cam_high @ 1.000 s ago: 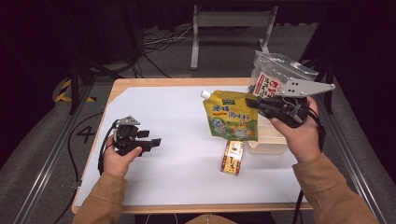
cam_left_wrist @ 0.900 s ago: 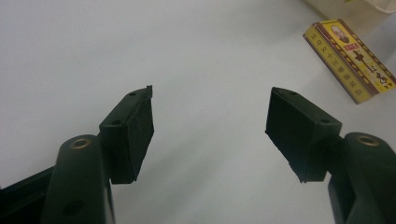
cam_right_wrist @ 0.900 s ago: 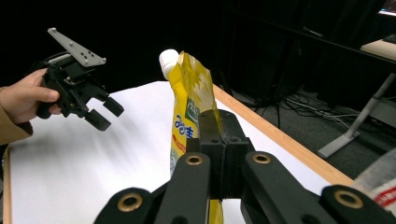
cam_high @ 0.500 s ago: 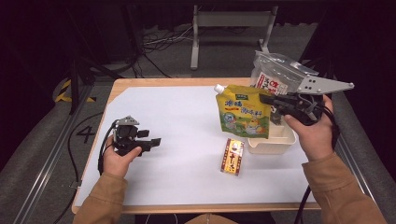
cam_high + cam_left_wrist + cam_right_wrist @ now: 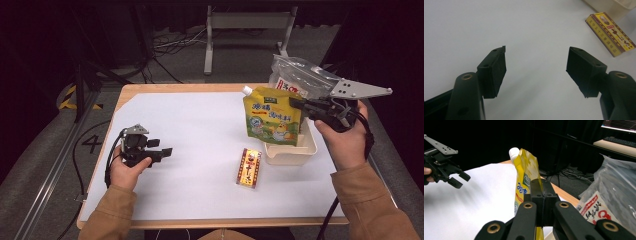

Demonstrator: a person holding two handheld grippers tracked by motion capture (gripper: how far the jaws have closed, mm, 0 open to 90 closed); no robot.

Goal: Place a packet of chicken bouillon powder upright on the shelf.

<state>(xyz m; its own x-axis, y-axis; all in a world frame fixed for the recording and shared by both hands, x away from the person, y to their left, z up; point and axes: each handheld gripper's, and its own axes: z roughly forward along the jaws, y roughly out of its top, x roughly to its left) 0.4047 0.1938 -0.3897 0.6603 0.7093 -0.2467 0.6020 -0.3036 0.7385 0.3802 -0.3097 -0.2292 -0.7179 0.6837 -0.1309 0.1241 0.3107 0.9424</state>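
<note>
Lower edge of yellow spouted pouch (image 5: 272, 117) hidden behind rim of cream tray (image 5: 292, 152), right of centre. Print on small yellow box (image 5: 249, 167) too small to read. In left gripper view, tray (image 5: 610, 5) cut off at upper right corner.

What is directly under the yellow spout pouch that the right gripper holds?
The white tray is under the yellow pouch, which the right gripper holds upright. The pouch covers the tray's inside, so its contents cannot be seen.
</note>
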